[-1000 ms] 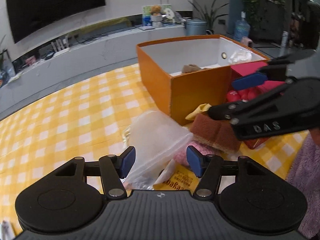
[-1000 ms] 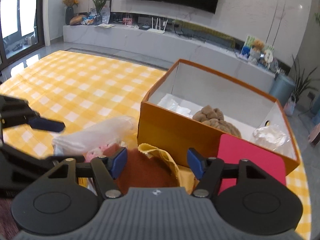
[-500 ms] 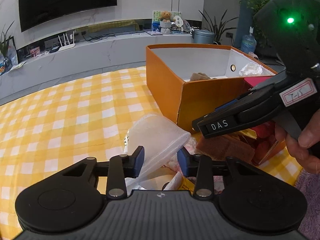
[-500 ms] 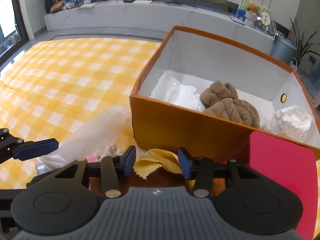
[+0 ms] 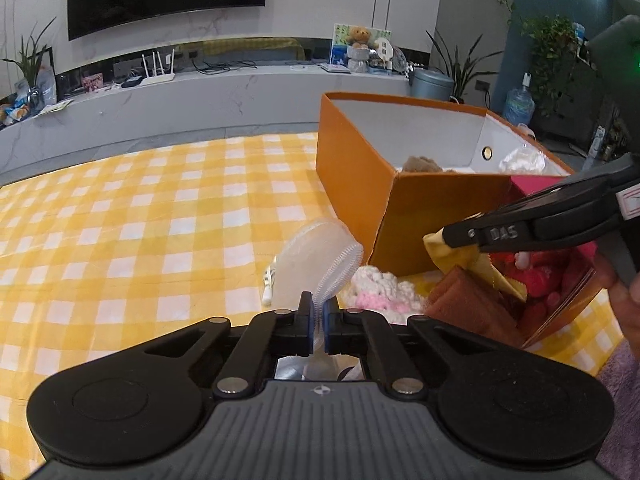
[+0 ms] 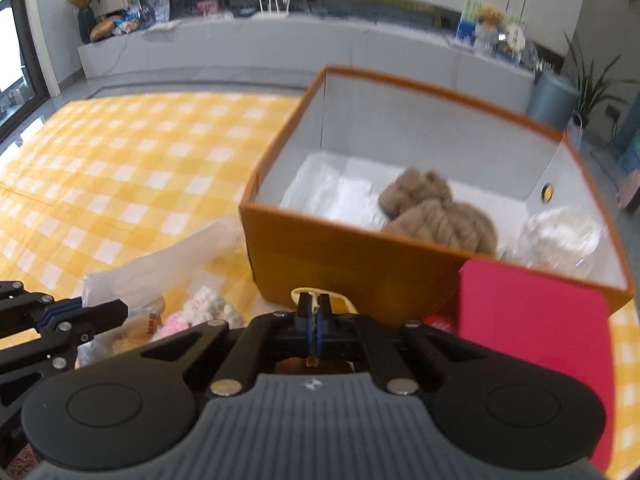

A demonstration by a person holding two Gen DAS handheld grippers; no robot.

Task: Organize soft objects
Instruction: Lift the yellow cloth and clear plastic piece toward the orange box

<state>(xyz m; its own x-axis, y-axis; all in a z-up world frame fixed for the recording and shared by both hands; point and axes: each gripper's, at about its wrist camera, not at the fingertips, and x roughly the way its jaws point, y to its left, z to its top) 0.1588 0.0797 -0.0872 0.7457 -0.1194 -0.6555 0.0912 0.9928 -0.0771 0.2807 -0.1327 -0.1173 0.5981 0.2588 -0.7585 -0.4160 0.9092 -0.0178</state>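
My left gripper is shut on a clear plastic bag and holds its edge above the checked cloth. My right gripper is shut on a yellow cloth; it also shows in the left wrist view, lifted just in front of the orange box. The box holds a brown plush, white wrapping and a crinkled clear bag. A pink and white knit piece and a brown cloth lie by the box.
A red-lidded box with red soft items stands to the right of the orange box. A yellow checked cloth covers the surface. A purple fuzzy fabric lies at the right edge.
Both grippers have closed: the left on the plastic bag, the right on the yellow cloth. Both have lifted, and the yellow cloth has come up off the brown cloth.
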